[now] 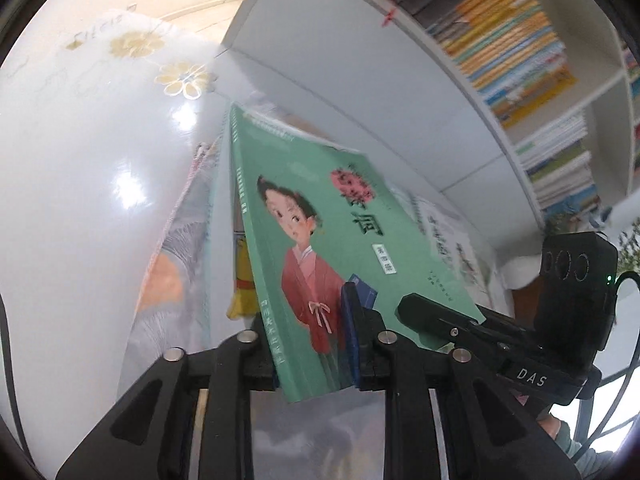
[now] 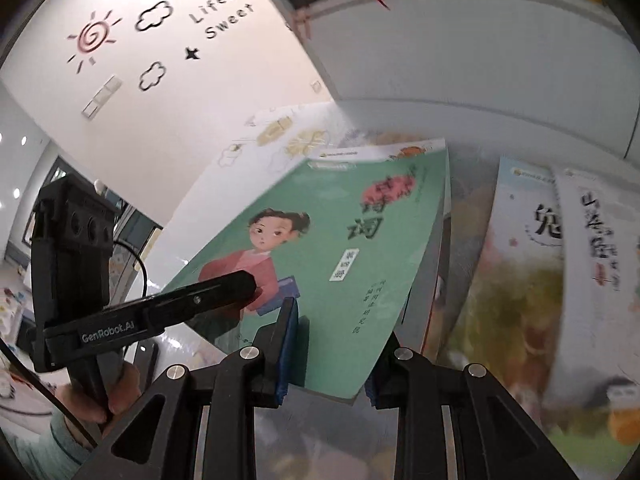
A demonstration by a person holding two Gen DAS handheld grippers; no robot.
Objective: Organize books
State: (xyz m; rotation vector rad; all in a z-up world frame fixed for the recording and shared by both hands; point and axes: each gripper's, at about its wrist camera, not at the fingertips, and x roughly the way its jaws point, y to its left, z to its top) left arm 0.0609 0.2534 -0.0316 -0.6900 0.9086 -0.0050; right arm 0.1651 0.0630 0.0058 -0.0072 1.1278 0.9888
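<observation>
A green book (image 1: 320,240) with a cartoon girl in a red robe on its cover stands tilted in front of the white bookshelf. My left gripper (image 1: 308,312) is shut on its lower edge, one blue pad (image 1: 350,320) pressed on the cover. My right gripper (image 1: 424,316) clamps the same book at its right edge. In the right wrist view the green book (image 2: 328,248) sits between the right gripper's (image 2: 340,328) pads, and the left gripper's (image 2: 240,286) black finger lies on the cover. More books lean close behind it.
A grey and pink book (image 1: 176,264) stands left of the green one and white-covered books (image 2: 532,240) lean to its right. Shelves (image 1: 512,48) packed with colourful spines rise above. A glossy flowered tabletop (image 1: 80,160) lies to the left. A person's hand (image 2: 120,392) grips the left handle.
</observation>
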